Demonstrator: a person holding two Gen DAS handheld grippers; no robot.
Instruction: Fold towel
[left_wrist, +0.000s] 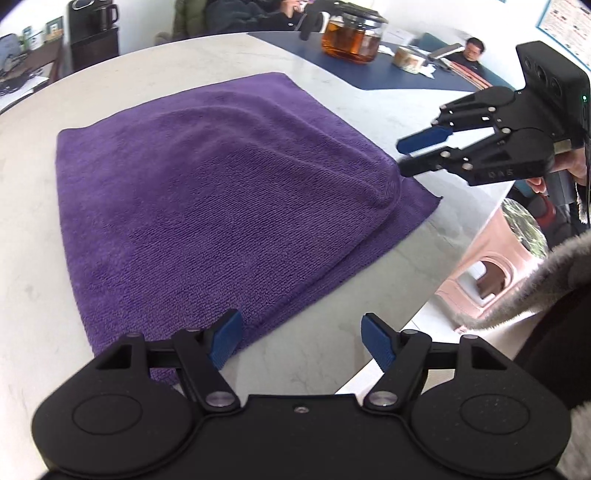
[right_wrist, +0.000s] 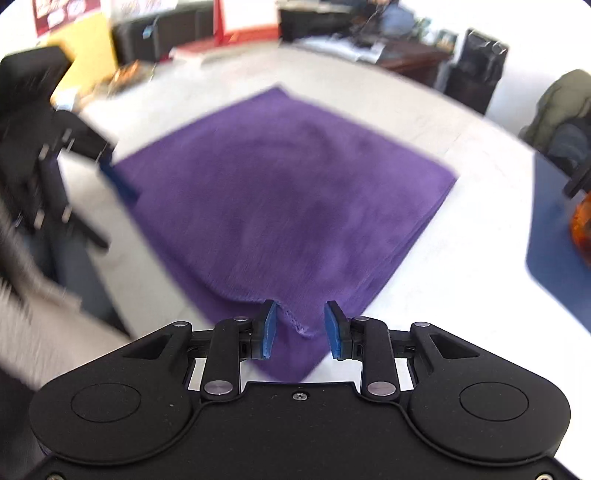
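**Counting the worktop: one towel, two tongs**

One purple towel (left_wrist: 221, 192) lies on the one white worktop (left_wrist: 33, 221), and it shows two layers at its near corner. Two tongs are in play: the left tongs (left_wrist: 301, 341) and the right tongs (left_wrist: 402, 151), each with two blue pads. At the far side there is one blue mat (left_wrist: 369, 74), and on it one glass teapot (left_wrist: 351, 37) of amber liquid. One grey fuzzy sleeve (left_wrist: 535, 295) shows at the edge. Two people sit in the background.
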